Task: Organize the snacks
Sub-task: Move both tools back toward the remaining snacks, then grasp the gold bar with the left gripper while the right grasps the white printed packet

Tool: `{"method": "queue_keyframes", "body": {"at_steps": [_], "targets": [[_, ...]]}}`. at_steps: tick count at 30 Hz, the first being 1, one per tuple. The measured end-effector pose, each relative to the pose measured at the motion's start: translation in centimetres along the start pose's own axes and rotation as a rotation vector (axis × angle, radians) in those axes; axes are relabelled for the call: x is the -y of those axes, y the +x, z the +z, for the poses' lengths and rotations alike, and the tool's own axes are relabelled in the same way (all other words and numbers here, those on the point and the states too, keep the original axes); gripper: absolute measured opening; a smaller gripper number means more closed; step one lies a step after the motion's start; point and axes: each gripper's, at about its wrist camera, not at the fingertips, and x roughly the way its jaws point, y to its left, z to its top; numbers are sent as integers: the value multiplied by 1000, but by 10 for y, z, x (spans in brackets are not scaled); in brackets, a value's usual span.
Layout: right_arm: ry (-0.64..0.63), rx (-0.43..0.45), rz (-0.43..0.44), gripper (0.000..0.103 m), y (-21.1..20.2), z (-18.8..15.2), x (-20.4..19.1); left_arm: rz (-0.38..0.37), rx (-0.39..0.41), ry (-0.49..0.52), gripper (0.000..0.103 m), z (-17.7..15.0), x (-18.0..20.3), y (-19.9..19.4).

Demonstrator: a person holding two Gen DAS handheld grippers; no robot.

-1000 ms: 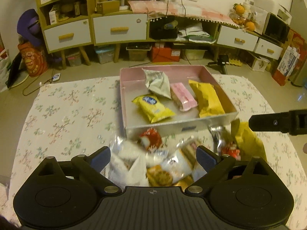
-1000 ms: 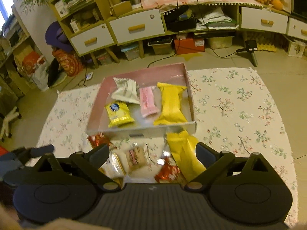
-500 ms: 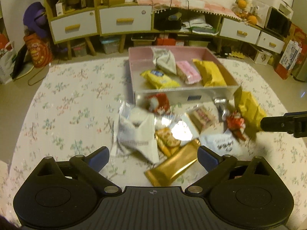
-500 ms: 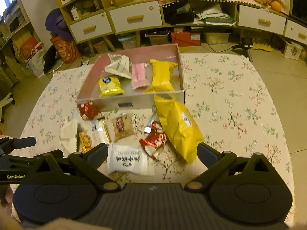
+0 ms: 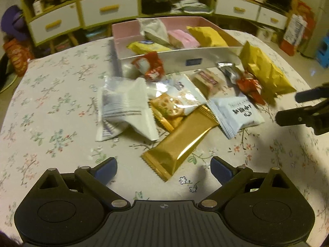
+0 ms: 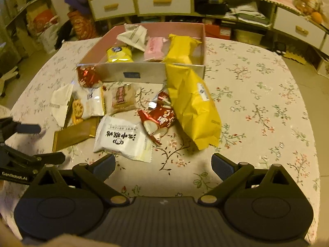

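**Snacks piled on the floral bench, both grippers empty**

Your bench [image 6: 257, 94] wears a floral cloth; behind it run yellow-framed shelves with white drawers [image 6: 162, 1]. The pink box [image 6: 202, 41] sits at the far side, already holding four packets. Loose snacks lie in front of it: a gold bar [image 5: 181, 142], a white packet [image 6: 123, 139], a big yellow bag [image 6: 191, 100]. Your left gripper [image 5: 163, 167] and right gripper [image 6: 163, 164] hover with jaws apart, holding nothing.
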Motion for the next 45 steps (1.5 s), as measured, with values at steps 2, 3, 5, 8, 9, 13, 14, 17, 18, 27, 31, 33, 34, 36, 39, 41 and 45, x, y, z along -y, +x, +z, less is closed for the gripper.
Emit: {"method": "queue_keyframes", "body": {"at_steps": [2, 3, 5, 8, 9, 13, 14, 17, 18, 27, 31, 33, 34, 36, 39, 41, 45], "targets": [[-32, -8, 10, 99, 4, -3, -2, 1, 15, 23, 85, 0, 1, 3], [-50, -14, 14, 99, 6, -4, -3, -5, 12, 28, 81, 1, 1, 5], [-84, -18, 29, 98, 9, -6, -7, -36, 2, 25, 67, 4, 0, 10], [-113, -20, 66, 96, 15, -8, -10, -54, 13, 55, 65, 7, 2, 14], [-113, -20, 82, 95, 16, -8, -10, -64, 17, 61, 65, 8, 2, 15], [-97, 0, 129, 87, 23, -7, -8, -97, 38, 58, 61, 11, 0, 18], [-102, 8, 133, 84, 24, -6, -9, -97, 43, 57, 55, 12, 0, 19], [-101, 35, 134, 78, 26, -4, -9, -119, 48, 53, 43, 14, 0, 19], [-106, 42, 138, 76, 26, -3, -10, -127, 47, 55, 41, 14, 1, 19], [-180, 54, 178, 39, 23, -2, -25, -130, -25, 121, 27, 10, 14, 11], [-196, 32, 243, 29, 20, -3, -31, -80, -73, 93, 27, 7, 7, 6], [-226, 14, 281, 29, 18, -5, -38, -57, -98, 78, 27, 6, 2, 3], [-248, 5, 294, 29, 17, -6, -42, -44, -108, 72, 27, 5, -1, 2], [-284, 1, 299, 30, 14, -6, -50, -23, -129, 62, 27, 4, -6, -1], [-288, 13, 297, 44, 8, -1, -54, -12, -128, 57, 32, 2, -13, -5], [-293, 51, 274, 56, 4, 2, -55, -23, -112, 59, 33, 0, -16, -7], [-315, 75, 256, 60, 3, 13, -58, -36, -110, 38, 34, 2, -18, -3]]}}
